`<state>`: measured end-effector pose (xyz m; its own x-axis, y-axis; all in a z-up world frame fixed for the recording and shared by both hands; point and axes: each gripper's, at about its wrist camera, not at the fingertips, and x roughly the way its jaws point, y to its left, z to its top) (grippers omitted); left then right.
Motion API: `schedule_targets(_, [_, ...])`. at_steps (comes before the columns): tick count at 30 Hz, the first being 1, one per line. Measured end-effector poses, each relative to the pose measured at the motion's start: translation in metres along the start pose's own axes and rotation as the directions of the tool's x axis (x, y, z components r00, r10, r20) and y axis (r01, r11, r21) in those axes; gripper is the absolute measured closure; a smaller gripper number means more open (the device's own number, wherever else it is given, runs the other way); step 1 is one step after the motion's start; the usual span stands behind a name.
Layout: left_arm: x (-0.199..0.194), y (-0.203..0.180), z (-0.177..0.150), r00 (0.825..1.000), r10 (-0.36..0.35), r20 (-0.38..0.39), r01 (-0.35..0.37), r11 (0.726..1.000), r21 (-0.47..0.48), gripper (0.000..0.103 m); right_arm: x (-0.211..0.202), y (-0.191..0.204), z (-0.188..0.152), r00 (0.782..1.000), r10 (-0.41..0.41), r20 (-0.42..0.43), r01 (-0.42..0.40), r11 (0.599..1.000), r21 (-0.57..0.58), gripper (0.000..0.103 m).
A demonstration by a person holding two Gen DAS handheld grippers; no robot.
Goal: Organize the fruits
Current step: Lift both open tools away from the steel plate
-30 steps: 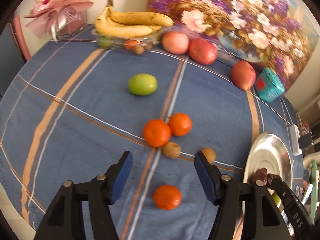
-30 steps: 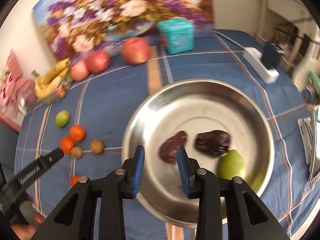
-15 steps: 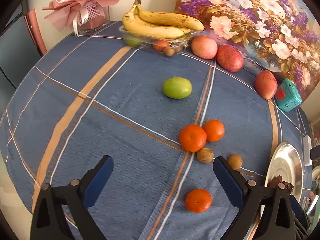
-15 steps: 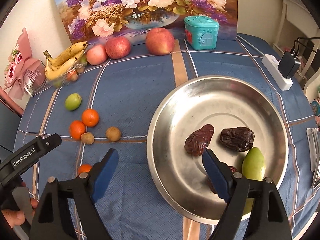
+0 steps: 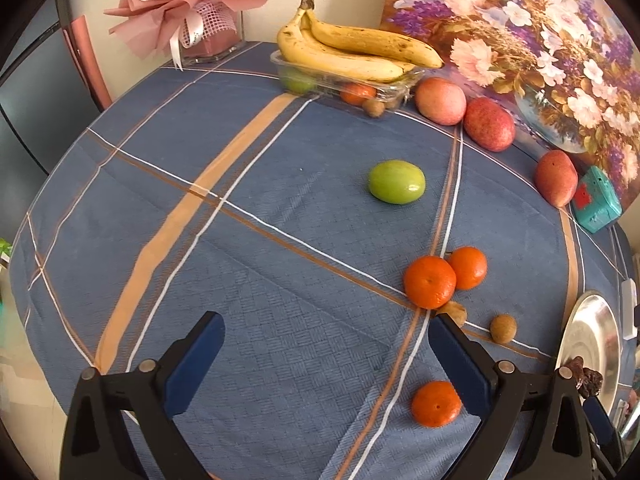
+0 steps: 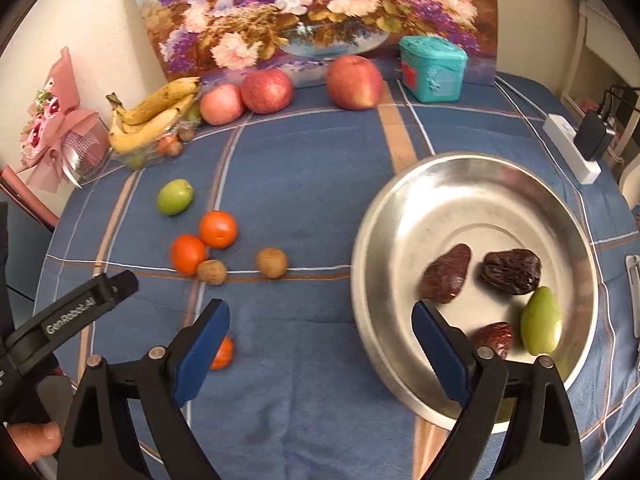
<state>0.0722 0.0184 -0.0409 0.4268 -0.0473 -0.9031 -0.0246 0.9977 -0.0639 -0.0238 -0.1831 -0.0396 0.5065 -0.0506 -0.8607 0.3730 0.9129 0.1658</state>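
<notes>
A home dining corner, by the look of it: a round table under a blue plaid tablecloth [image 5: 248,184] sits pushed against a cream wall. A flower painting [image 6: 320,12] leans at the back, with a pink wrapped bouquet [image 5: 188,12] in a clear box beside it. There's a teal house-shaped tin [image 6: 434,68], and a white power strip [image 6: 572,148] with a charger plugged in lies on the cloth.

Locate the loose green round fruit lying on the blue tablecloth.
The loose green round fruit lies mid-table in the left wrist view, between the banana tray behind it and the pair of touching oranges in front.
</notes>
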Motion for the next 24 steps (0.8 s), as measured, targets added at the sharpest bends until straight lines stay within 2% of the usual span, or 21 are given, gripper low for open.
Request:
schedule_targets(5, [-0.002, 0.003, 0.003, 1.0, 0.022, 0.017, -0.022, 1.0, 0.016, 0.0, 0.002, 0.014, 0.002, 0.999, 0.042, -0.012, -0.042, 0.999, 0.019, 0.01])
schedule_targets(12, [-0.004, 0.007, 0.008, 0.999, 0.031, 0.036, -0.032, 0.999, 0.036, 0.0, 0.006, 0.033, 0.004, 0.999, 0.016, -0.029, -0.017, 0.999, -0.051, 0.01])
schedule_targets(15, [-0.002, 0.01, 0.009, 0.999, 0.02, 0.027, -0.021, 1.0, 0.023, 0.0, 0.009, 0.037, 0.005, 0.999, -0.002, -0.036, -0.001, 0.997, -0.081, 0.01])
schedule_targets(19, [0.002, 0.011, 0.009, 1.0, 0.011, 0.008, -0.011, 1.0, 0.011, 0.0, 0.011, 0.04, 0.004, 0.999, 0.012, -0.043, -0.016, 0.995, -0.103, 0.01])
schedule_targets(24, [0.012, 0.011, 0.005, 0.997, 0.076, -0.011, -0.076, 0.997, 0.035, 0.0, 0.017, 0.046, 0.002, 0.997, 0.042, -0.067, -0.051, 0.99, -0.129, 0.01])
